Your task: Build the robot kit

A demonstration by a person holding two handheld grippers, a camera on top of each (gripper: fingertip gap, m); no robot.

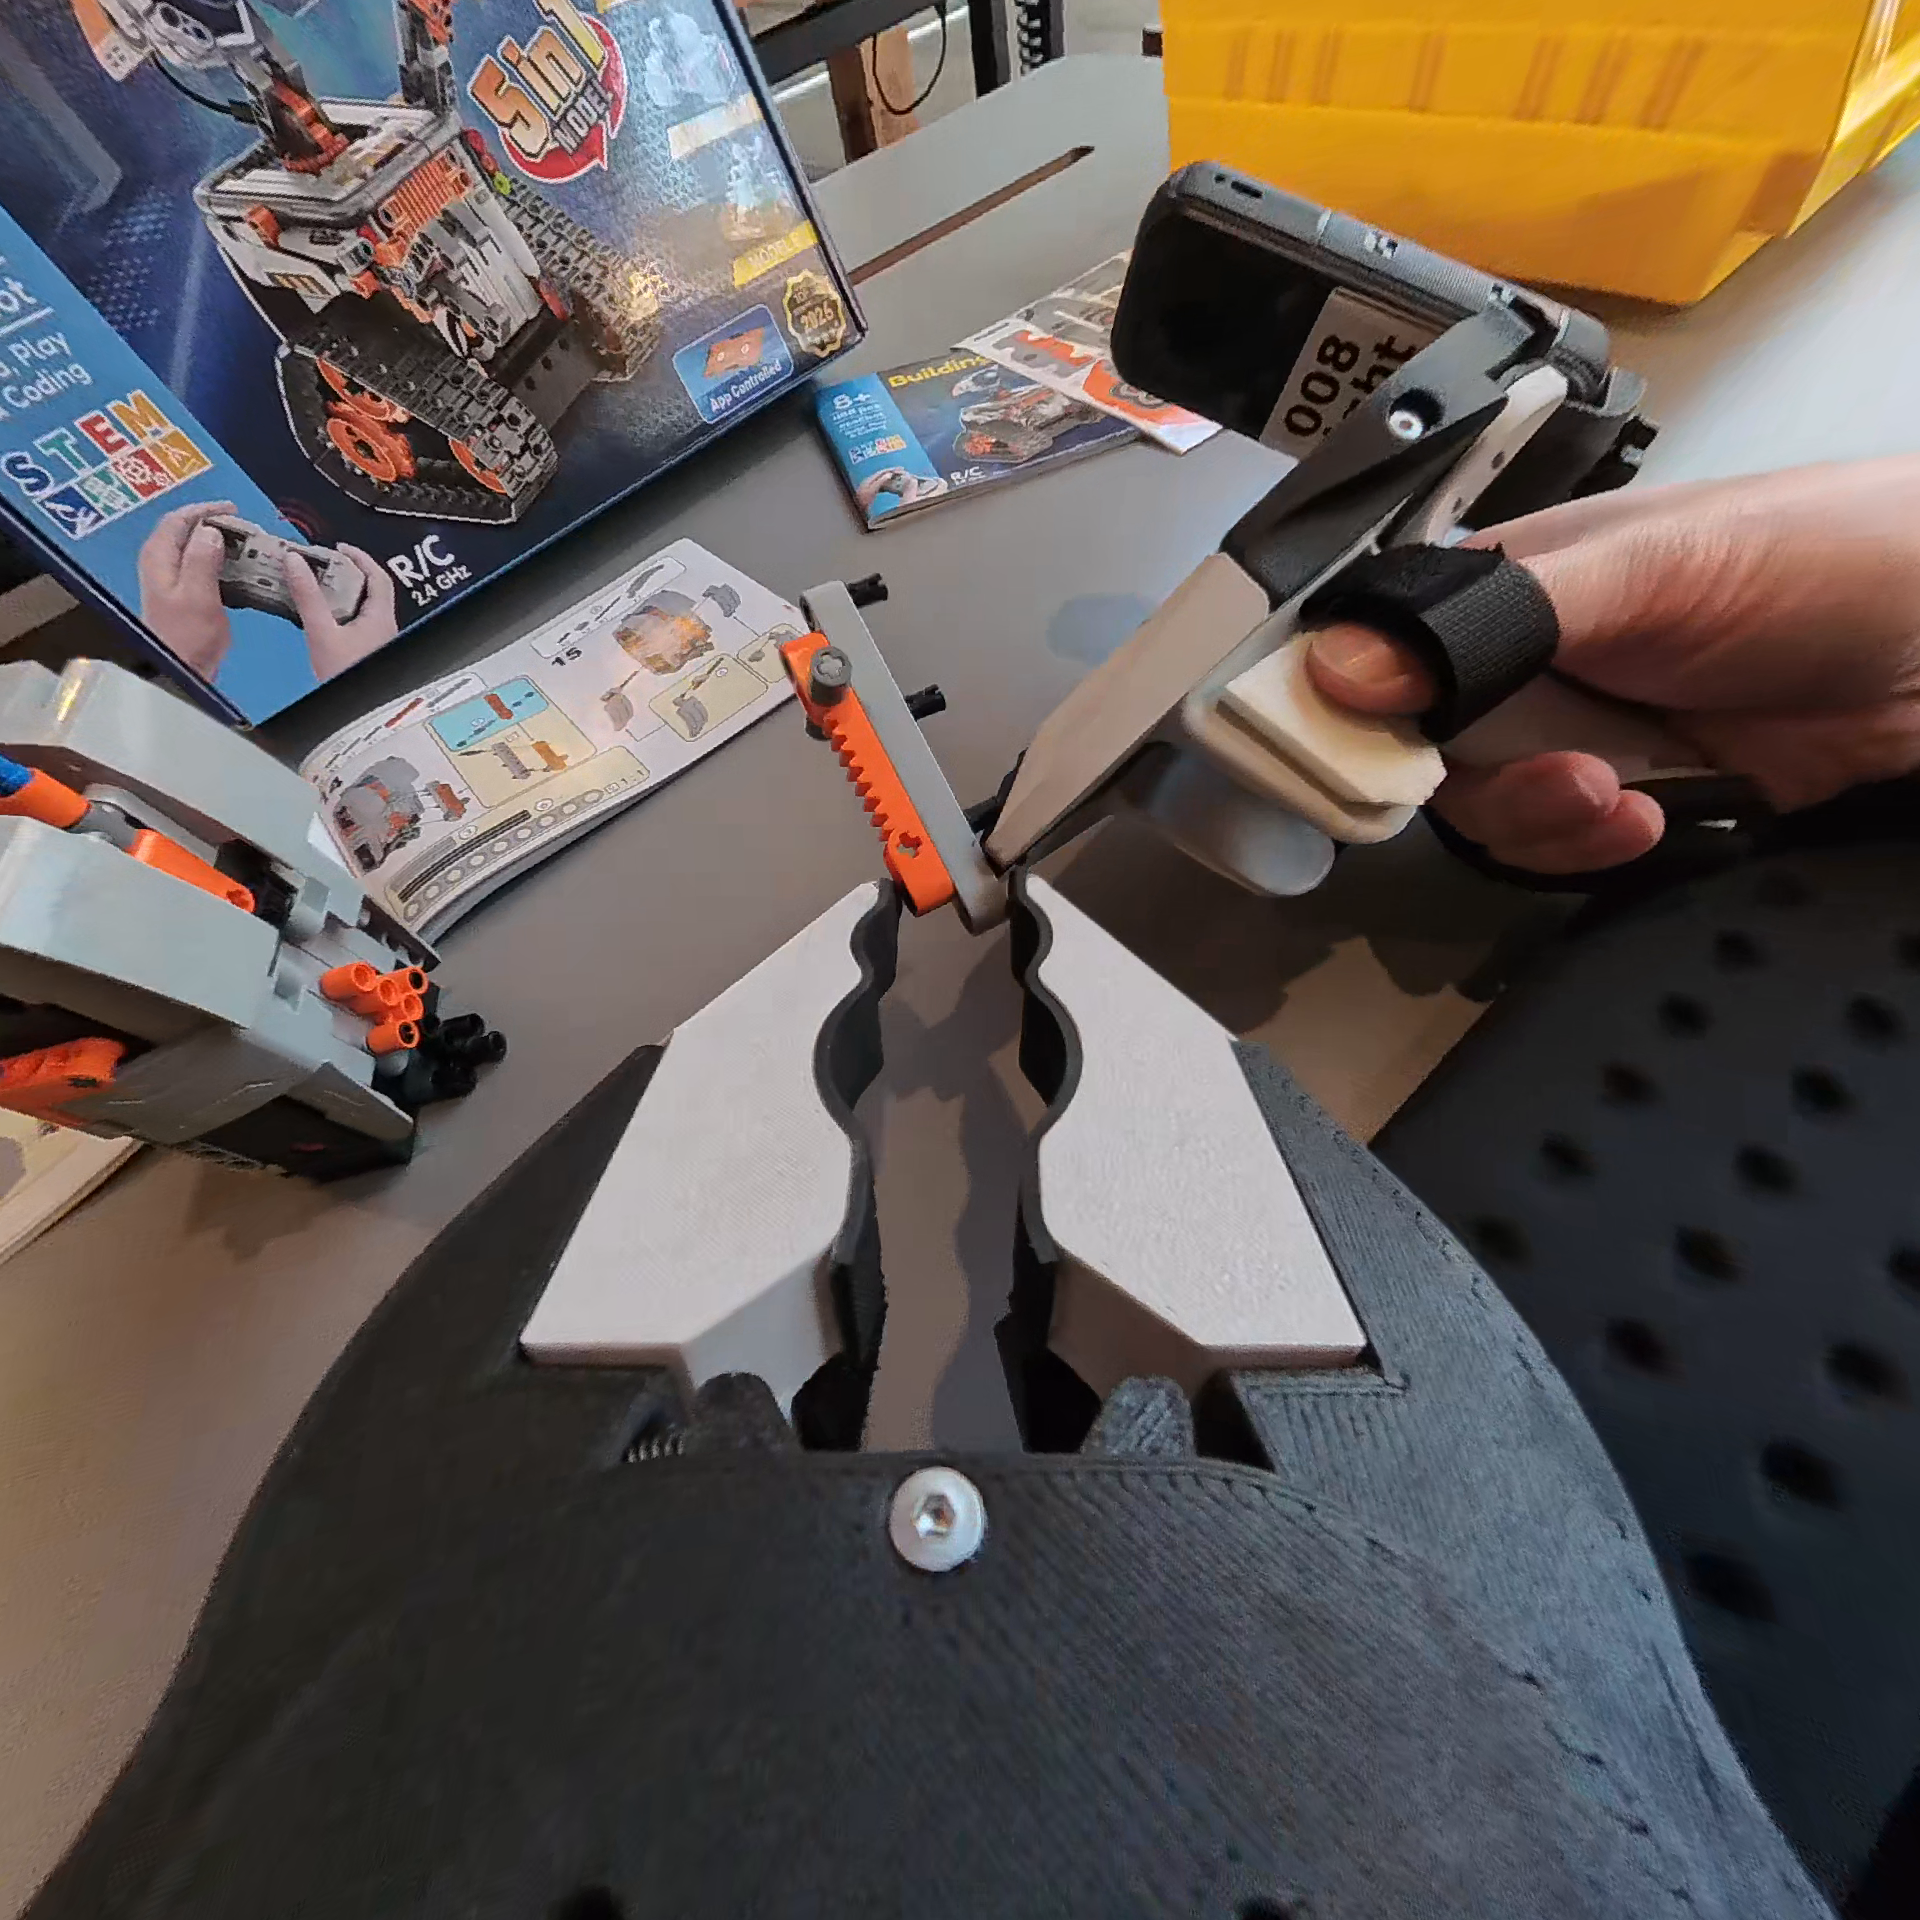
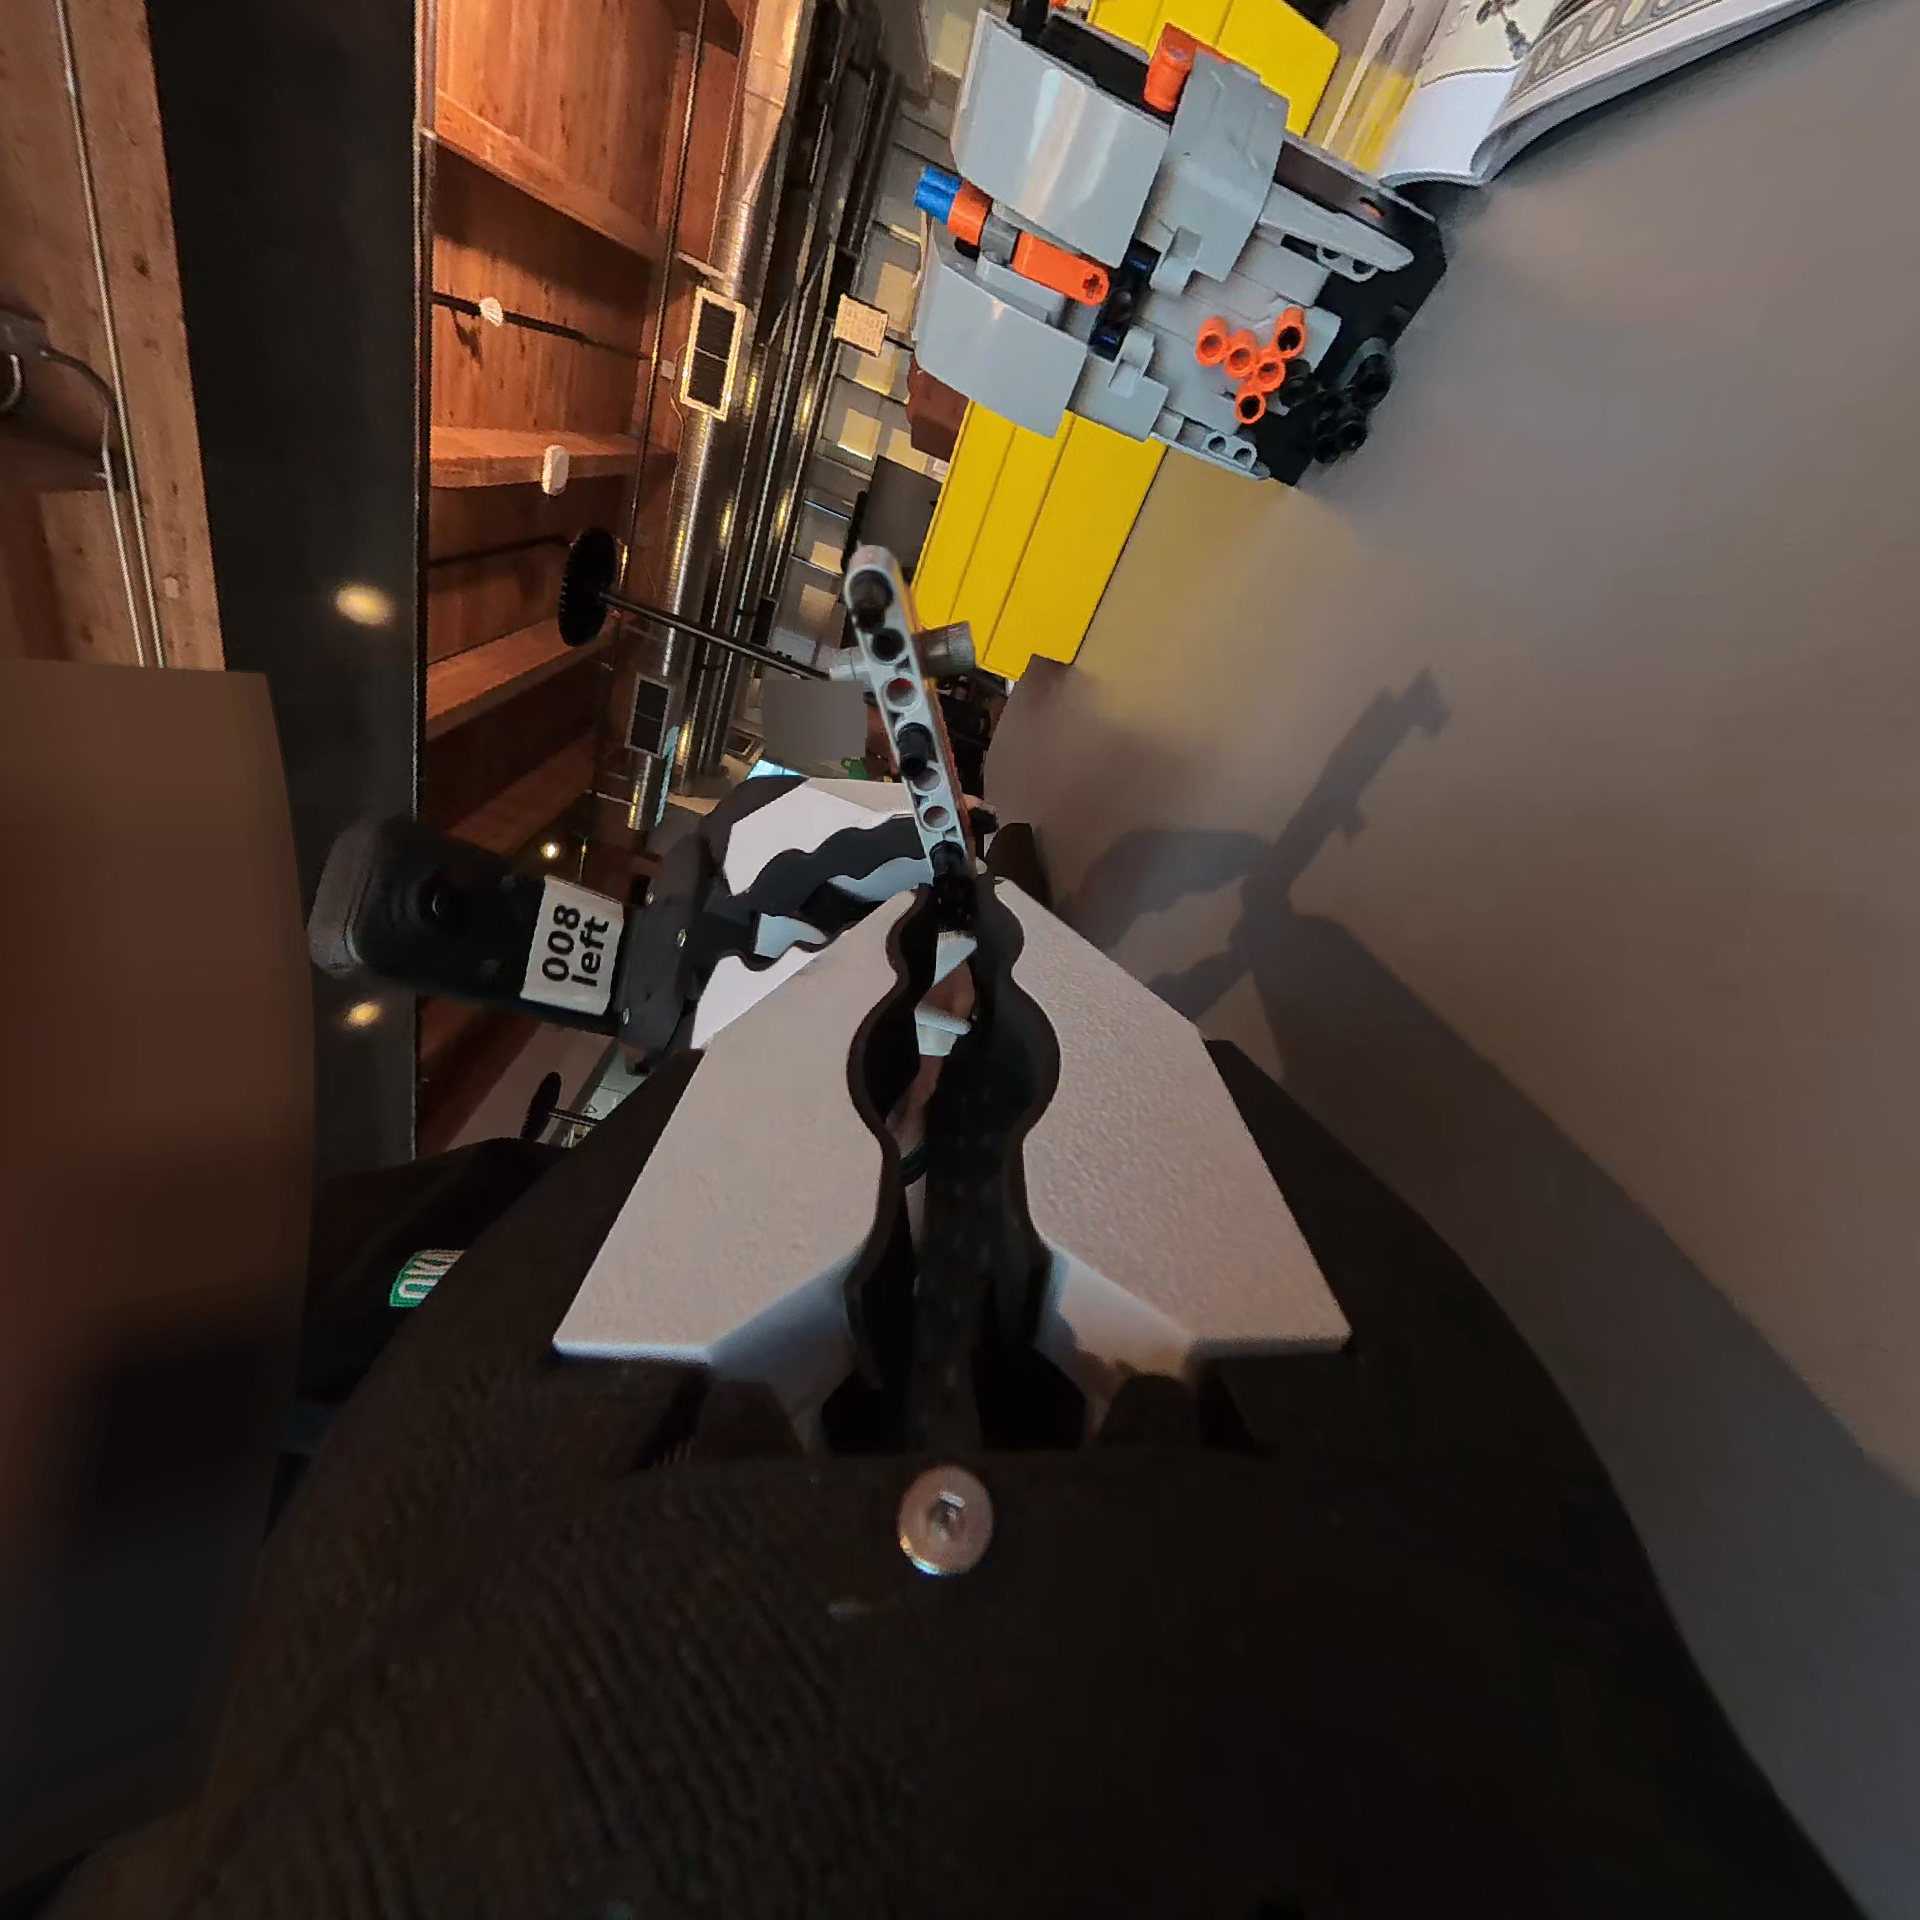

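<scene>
In the left wrist view, the grey beam with an orange toothed rack (image 1: pixel 891 769) fixed on its face stands tilted above the dark grey table (image 1: pixel 727 883), with its upper end toward 11 o'clock. Small black pins stick out from its far edge, and a grey pin sits near its top. The left gripper (image 1: pixel 951 894) has its two white fingers (image 1: pixel 727 1143) only a little apart, and their tips lie on both sides of the lower end of the beam. I cannot tell if they really press it. The right gripper (image 1: pixel 1003 847) comes in from 2 o'clock, held by a hand (image 1: pixel 1662 665), and its tips meet the same lower end. At 9 o'clock a grey and orange brick model (image 1: pixel 187 935) lies on the table, with an open instruction booklet (image 1: pixel 540 727) behind it. A blue toy box (image 1: pixel 416 312) stands at 11 o'clock, a small booklet (image 1: pixel 966 436) at 12 o'clock and a yellow bin (image 1: pixel 1507 135) at 1 o'clock.

In the right wrist view, which is turned on its side, the right gripper (image 2: pixel 951 899) is closed on the lower end of the beam (image 2: pixel 904 717). The beam shows a row of round holes here and rises toward 12 o'clock. The left gripper (image 2: pixel 831 883) is at 10 o'clock, just beside this end. The brick model (image 2: pixel 1143 281) is at 1 o'clock, in front of a yellow bin (image 2: pixel 1039 520). Wooden wall panels (image 2: pixel 540 312) fill the left side.
</scene>
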